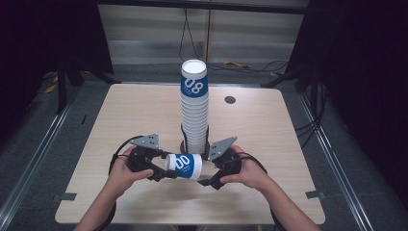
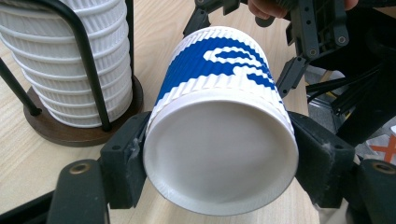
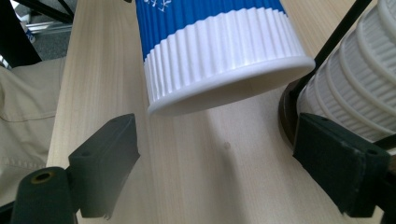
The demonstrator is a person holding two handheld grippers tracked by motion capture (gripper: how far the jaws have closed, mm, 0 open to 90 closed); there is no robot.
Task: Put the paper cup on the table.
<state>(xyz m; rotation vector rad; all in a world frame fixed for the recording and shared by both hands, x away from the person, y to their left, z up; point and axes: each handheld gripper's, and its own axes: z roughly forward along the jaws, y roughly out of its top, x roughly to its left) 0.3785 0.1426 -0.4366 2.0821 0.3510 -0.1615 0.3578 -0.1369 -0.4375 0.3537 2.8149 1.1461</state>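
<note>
A ribbed paper cup [image 1: 184, 166] with a blue band lies on its side just above the table, and my left gripper [image 1: 166, 166] is shut on its left end. In the left gripper view that cup [image 2: 219, 154] turns a round white end to the camera, with both pads [image 2: 126, 158] pressed on its sides. My right gripper [image 1: 207, 170] stands open at the cup's right end. In the right gripper view the cup's white rim [image 3: 224, 88] hangs above and beyond the spread jaws, touching neither pad [image 3: 109, 163]. A tall stack of cups [image 1: 195, 110] rises just behind.
The stack [image 2: 70, 60] sits in a black wire holder on a round brown base [image 2: 56, 135], close beside both grippers [image 3: 355, 93]. A dark round hole [image 1: 230, 99] marks the table's far right. The person's trouser leg [image 3: 23, 116] lies past the near table edge.
</note>
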